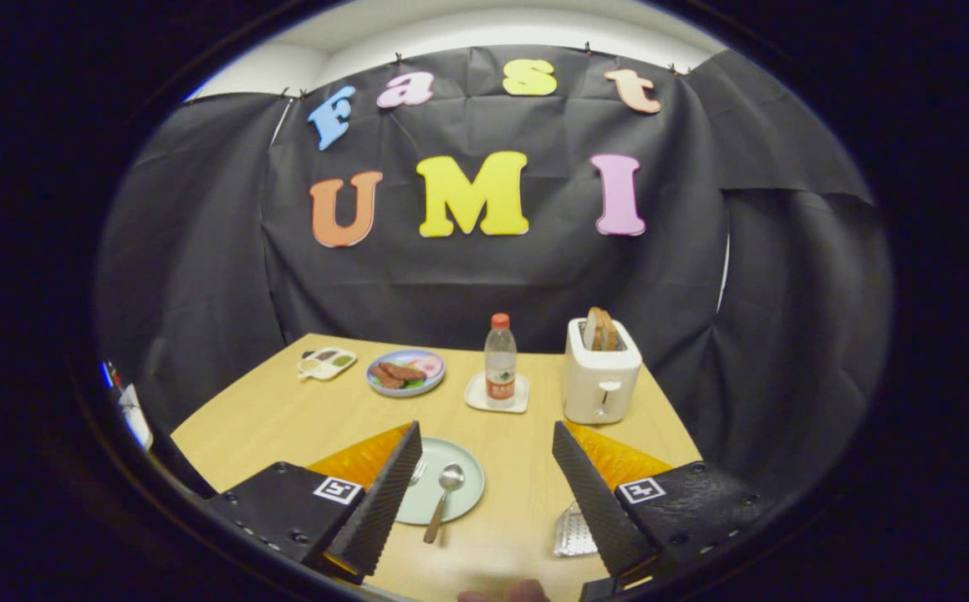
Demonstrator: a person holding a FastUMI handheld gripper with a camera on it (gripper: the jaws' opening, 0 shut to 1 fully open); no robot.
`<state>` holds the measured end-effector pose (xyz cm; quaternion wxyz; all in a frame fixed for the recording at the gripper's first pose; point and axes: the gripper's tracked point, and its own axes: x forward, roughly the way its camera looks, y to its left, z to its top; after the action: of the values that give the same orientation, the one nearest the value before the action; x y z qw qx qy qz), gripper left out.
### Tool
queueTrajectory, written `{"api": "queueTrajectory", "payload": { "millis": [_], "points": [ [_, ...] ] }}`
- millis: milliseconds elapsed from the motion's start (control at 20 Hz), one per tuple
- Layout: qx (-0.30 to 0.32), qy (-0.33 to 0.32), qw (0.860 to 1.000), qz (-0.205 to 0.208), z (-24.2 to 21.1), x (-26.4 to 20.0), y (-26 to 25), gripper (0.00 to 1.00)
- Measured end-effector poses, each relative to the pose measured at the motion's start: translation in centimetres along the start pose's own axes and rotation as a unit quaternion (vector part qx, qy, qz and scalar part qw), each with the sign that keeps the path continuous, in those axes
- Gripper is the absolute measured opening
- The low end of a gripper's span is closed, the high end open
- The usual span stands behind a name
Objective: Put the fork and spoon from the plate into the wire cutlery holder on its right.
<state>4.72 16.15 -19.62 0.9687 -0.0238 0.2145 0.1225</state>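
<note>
Gripper view, lower centre of the frame: the fingers [484, 493] stand wide apart and hold nothing, with bare wooden surface [283, 418] open between them. The pale green plate [459, 502] lies beside the left finger, carrying the spoon [444, 493] and the fork [417, 472], partly hidden. The wire cutlery holder [574, 531] sits against the right finger; further back stand a bottle [500, 361], a toaster [600, 372] with bread, and a food plate [405, 373].
</note>
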Motion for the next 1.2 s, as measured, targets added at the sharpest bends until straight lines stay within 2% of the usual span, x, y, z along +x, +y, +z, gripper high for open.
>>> {"api": "queueTrajectory", "payload": {
  "millis": [300,950,1100,1200],
  "points": [
    [0.001,0.08,0.997,0.013,-6.5,4.6,3.9,0.95],
    [-0.032,0.185,0.982,-0.017,-16.2,11.9,6.7,0.94],
    [-0.026,0.209,0.977,-0.025,-18.0,12.9,6.7,0.71],
    [-0.031,0.22,0.974,-0.036,-18.6,13.5,6.5,0.67]
  ]
}}
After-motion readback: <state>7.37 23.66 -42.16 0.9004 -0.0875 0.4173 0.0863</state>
